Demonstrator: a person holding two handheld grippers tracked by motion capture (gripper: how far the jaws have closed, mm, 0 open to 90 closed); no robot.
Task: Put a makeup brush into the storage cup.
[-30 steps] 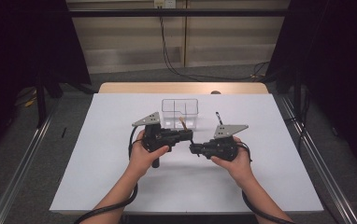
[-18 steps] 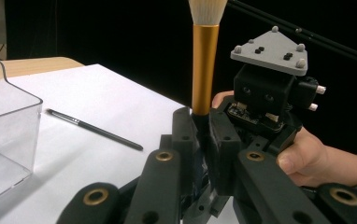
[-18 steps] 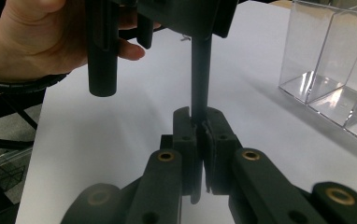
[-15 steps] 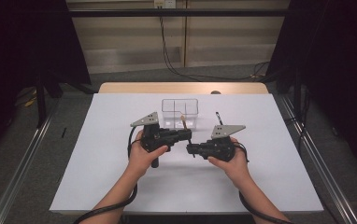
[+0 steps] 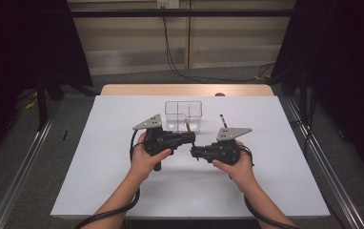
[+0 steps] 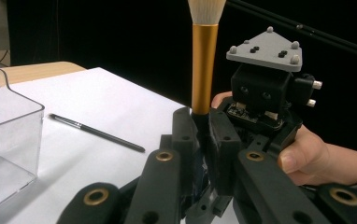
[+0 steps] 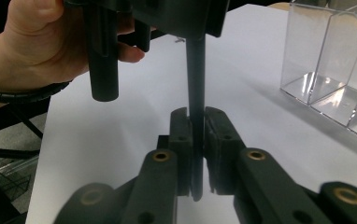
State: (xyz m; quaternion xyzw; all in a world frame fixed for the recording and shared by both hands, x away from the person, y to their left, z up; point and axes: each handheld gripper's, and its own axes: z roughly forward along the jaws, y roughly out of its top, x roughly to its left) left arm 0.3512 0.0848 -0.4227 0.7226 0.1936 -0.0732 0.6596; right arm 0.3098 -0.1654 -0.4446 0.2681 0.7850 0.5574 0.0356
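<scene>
a makeup brush pinched between two tongs, just in front of the clear box

the left tongs are clenched on the makeup brush right below its gold ferrule, and the right tongs are clenched on its black handle further down, so the brush hangs above the tabletop just in front of the clear box, bristles towards the box. the likely trouble is the handover. if one pair lets go while the other grips only a narrow round shaft, the brush could swivel or slip out and land in front of the box instead of in a compartment. if both pull in different directions, it could twist in the pads. a thin brush lies beside the box's right wall, where a swinging handle could knock it.
</scene>
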